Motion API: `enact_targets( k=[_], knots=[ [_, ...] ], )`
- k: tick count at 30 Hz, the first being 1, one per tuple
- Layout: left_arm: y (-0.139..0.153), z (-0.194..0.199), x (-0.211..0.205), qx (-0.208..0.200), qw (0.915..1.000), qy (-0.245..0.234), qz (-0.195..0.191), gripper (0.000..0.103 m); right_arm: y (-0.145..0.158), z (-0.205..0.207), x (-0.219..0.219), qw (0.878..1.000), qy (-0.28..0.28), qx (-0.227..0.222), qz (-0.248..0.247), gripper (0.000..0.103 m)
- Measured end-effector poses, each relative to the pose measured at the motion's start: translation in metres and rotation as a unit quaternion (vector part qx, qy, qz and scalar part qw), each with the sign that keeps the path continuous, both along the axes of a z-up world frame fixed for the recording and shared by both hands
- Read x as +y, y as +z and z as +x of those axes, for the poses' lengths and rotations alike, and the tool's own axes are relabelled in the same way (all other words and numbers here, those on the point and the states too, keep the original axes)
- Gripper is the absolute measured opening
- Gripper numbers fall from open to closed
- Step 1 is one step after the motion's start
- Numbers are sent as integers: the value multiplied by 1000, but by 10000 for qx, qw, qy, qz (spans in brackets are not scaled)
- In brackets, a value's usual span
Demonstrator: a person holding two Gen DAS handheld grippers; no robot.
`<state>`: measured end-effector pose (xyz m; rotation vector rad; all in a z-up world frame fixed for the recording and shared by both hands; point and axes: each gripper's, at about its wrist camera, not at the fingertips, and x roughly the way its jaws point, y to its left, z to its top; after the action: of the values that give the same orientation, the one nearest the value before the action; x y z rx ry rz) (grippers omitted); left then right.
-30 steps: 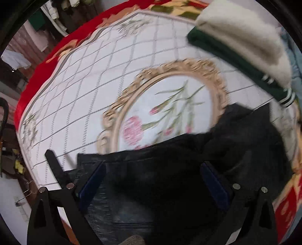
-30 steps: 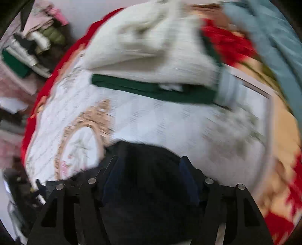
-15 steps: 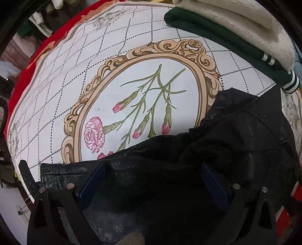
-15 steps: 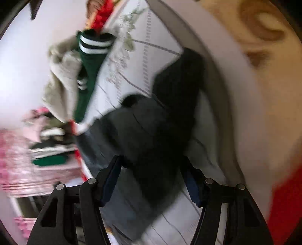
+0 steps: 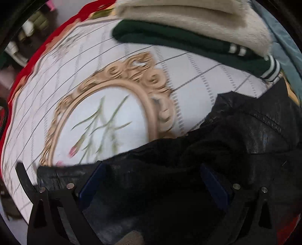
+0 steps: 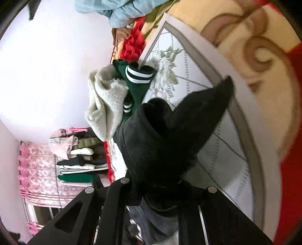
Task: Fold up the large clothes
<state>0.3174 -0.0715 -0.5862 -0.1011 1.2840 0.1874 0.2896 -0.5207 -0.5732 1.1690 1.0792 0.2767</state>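
A black leather jacket (image 5: 254, 135) lies crumpled on a floral bedspread (image 5: 117, 105) with a gold oval frame. My left gripper (image 5: 151, 181) hovers over its near part with the jaws wide apart and the blue pads (image 5: 90, 184) resting on the leather. In the right wrist view the jacket (image 6: 166, 135) hangs bunched from my right gripper (image 6: 160, 190), which is shut on it and tilted sideways above the bedspread (image 6: 222, 150).
A folded cream fleece (image 5: 198, 20) on a green striped garment (image 5: 188, 41) lies at the far side of the bed, also in the right wrist view (image 6: 105, 101). Pale blue clothes (image 6: 117, 11) lie further off. Stacked clothes (image 6: 75, 158) sit beyond the bed edge.
My right gripper has closed on the jacket and rolled sideways, lifting it. My left gripper has shifted a little; the jacket has bunched up toward the right.
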Motion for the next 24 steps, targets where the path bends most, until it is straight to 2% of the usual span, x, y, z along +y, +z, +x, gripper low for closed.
enact_targets(
  k=[2, 4, 6, 8, 10, 14, 16, 19, 20, 21, 22, 24],
  knots=[
    [6, 2, 1, 15, 9999, 57, -96, 103, -18, -3, -4, 9997, -11, 246, -65, 24],
    [15, -4, 3, -42, 9995, 186, -253, 102, -53, -5, -10, 9980, -86, 561, 262, 47],
    [28, -17, 4, -106, 9986, 330, -404, 101, -75, -7, -14, 9961, -240, 629, 579, 54],
    [31, -28, 0, -93, 9979, 360, -527, 101, -87, -7, -12, 9941, -312, 501, 913, 55],
    [32, -35, -7, -52, 9974, 378, -615, 101, -89, -9, -9, 9944, -331, 391, 927, 57],
    [-1, -35, -25, 408, 9979, 262, -441, 103, -89, -10, -7, 9940, -327, 339, 991, 60],
    [-13, -31, -25, 420, 9975, 319, -466, 103, -92, -6, -5, 9934, -306, 386, 1034, 66],
    [-13, -27, -31, 374, 9987, 164, -308, 103, -88, 3, 1, 9948, -125, 403, 928, 69],
    [-14, -26, -32, 360, 9987, 157, -309, 103, -86, 8, 4, 9961, -53, 428, 767, 67],
    [-14, -25, -31, 334, 9987, 179, -343, 103, -81, 14, 8, 9980, -40, 418, 477, 52],
    [-14, -22, -29, 336, 9985, 212, -381, 103, -76, 17, 10, 9987, -41, 445, 227, 30],
    [-15, -14, -30, 355, 9984, 185, -403, 103, -65, 20, 11, 9991, -167, 310, 244, 19]
  ],
)
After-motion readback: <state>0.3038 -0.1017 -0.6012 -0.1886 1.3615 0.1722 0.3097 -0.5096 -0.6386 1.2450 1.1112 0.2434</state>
